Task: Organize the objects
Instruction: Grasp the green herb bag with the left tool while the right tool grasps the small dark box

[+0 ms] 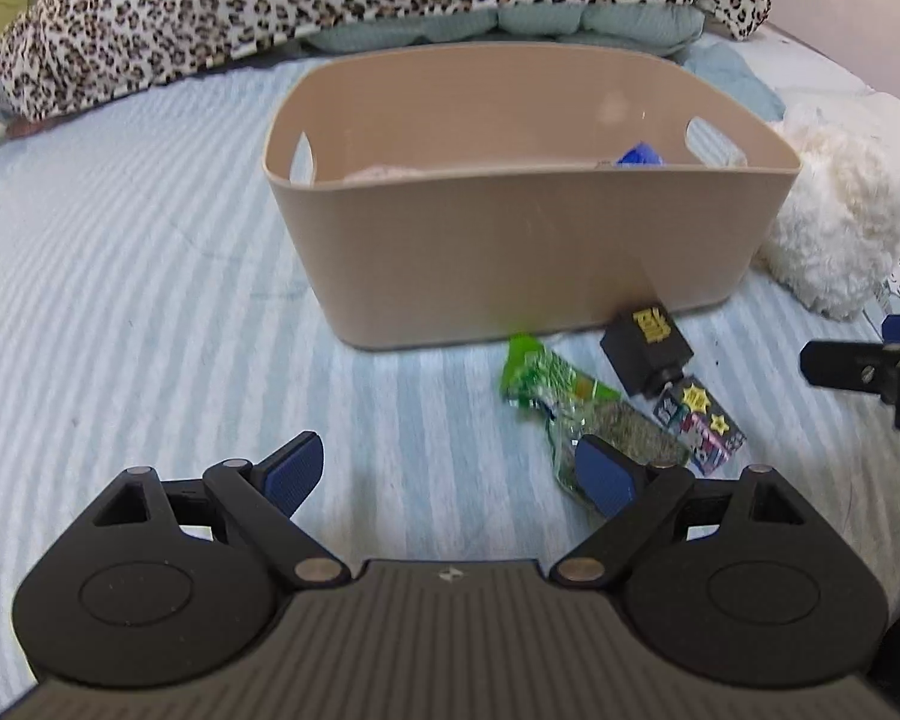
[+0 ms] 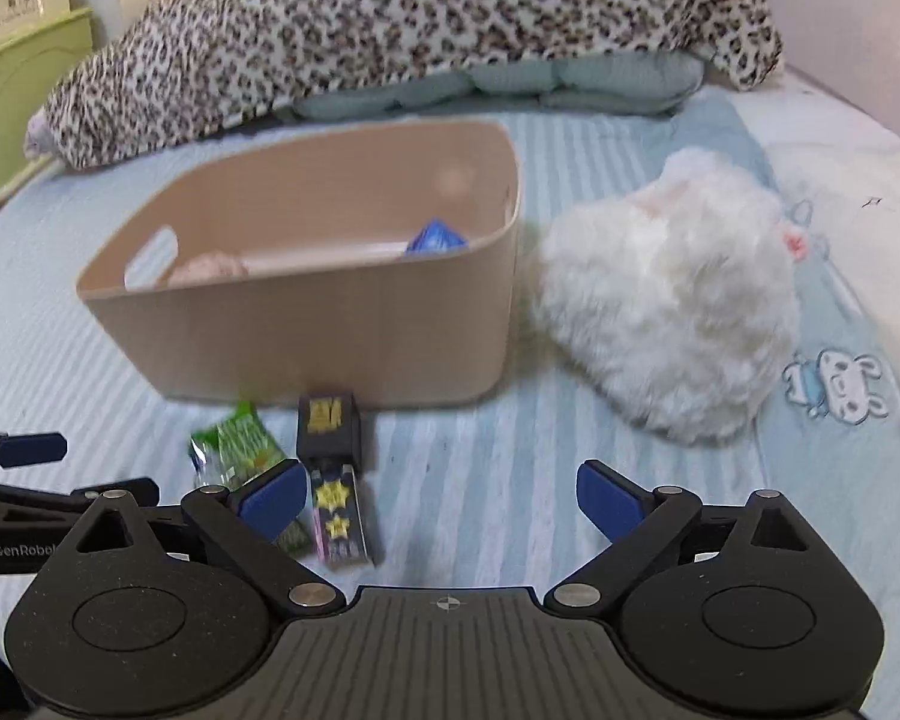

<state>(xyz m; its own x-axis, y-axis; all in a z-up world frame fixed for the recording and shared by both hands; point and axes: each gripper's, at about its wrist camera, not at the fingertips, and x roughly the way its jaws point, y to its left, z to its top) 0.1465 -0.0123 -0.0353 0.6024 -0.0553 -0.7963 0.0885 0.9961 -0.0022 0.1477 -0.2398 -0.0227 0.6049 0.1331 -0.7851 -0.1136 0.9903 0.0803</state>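
Both the left gripper (image 1: pixel 450 471) and right gripper (image 2: pixel 444 498) hover spread wide, holding nothing. The beige bin (image 1: pixel 528 252) sits at 12 o'clock, with the green snack packet (image 1: pixel 546 378) and black box (image 1: pixel 645 348) just off its near wall. Bare striped bedsheet (image 1: pixel 120 300) lies open toward 9 o'clock; a white plush (image 2: pixel 672 312) crowds the bin's edge at 2 o'clock.

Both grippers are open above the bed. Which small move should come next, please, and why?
Probably lower the left gripper onto the green snack packet and close. It is open and empty, the packet lies right beside its fingertip, still outside the beige bin, which already holds some items.
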